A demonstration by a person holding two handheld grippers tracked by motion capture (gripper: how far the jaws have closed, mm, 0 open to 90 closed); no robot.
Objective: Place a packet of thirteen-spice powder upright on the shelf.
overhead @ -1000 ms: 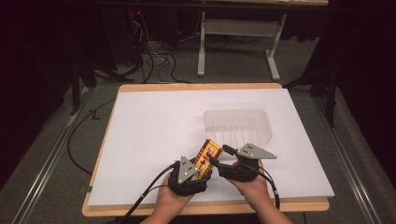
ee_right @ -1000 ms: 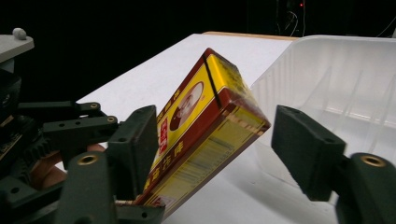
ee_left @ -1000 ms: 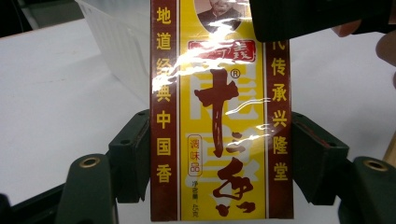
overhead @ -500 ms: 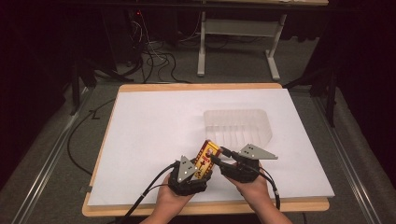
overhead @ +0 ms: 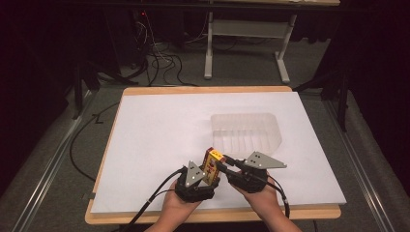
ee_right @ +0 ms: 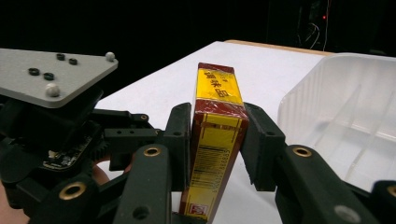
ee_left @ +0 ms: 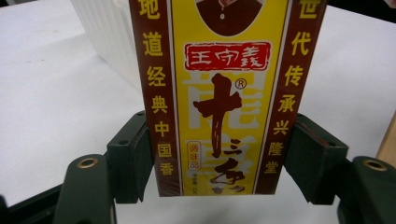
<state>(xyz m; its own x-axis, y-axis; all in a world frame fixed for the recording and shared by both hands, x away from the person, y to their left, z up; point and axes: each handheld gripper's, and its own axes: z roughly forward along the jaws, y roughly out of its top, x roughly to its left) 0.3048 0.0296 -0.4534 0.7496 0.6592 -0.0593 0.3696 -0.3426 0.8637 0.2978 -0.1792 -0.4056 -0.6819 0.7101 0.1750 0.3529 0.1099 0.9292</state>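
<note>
So, white-topped bench (overhead: 159, 135), with a clear plastic tray (overhead: 246, 131) just beyond the hands. Right at the near edge, both grippers clamp one yellow-and-maroon box (overhead: 212, 163): left gripper (ee_left: 219, 163) squeezes its broad printed face from both sides, right gripper (ee_right: 215, 140) pinches the narrow barcode end. Box's long axis points up toward the tray, right hand nearer it.
</note>
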